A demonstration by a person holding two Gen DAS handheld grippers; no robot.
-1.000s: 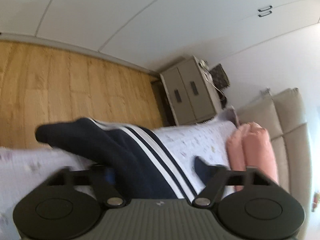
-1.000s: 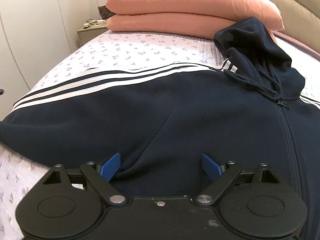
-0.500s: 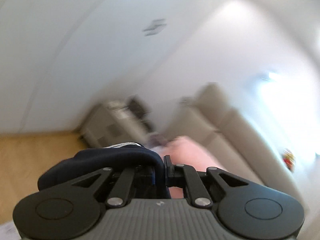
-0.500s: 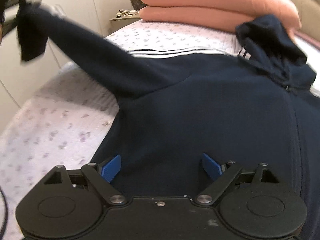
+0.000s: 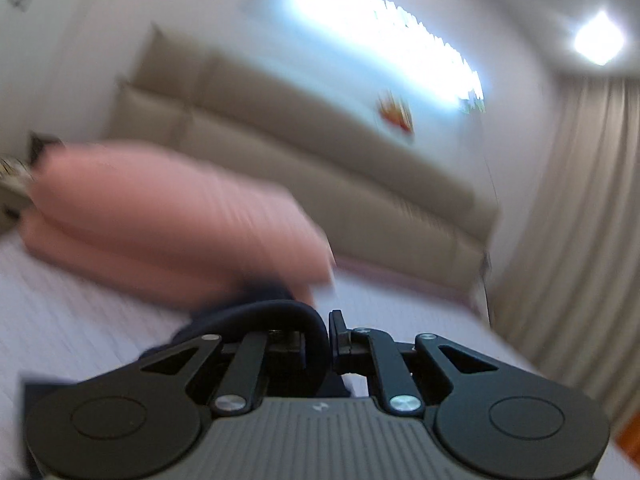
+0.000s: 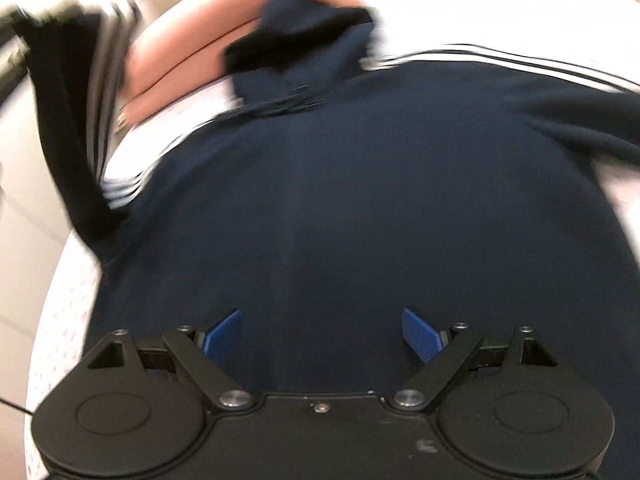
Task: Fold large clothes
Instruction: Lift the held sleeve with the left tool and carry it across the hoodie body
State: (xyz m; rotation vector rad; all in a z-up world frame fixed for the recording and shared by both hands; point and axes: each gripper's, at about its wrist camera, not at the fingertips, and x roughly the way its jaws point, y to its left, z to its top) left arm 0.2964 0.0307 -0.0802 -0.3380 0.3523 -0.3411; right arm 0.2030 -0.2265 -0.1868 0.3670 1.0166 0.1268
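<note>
Navy hoodie [image 6: 360, 200] spread flat across the bed [image 6: 64, 304], hood [image 6: 296, 36] lying against the pink pillows [image 6: 180, 60], white stripes along both sleeves. Left hand-held gripper [image 5: 326, 340] clamped tight on a fold of the dark sleeve [image 5: 280, 312] — cloth looped up and over between the closed jaws, lifted clear of the bedsheet [image 5: 80, 320]. Same sleeve [image 6: 68, 120] seen from the right wrist camera hanging up at far left, off the mattress, striped edge showing. Right hand-held gripper [image 6: 320, 336] spread wide above the hoodie's body, blue pads [image 6: 224, 332] apart with nothing pinched between them — possibly just clear of the fabric, though blur makes that hard to judge. Beige padded headboard [image 5: 320, 168] behind the pillows [image 5: 160, 220], curtain [image 5: 580, 240] at right.
</note>
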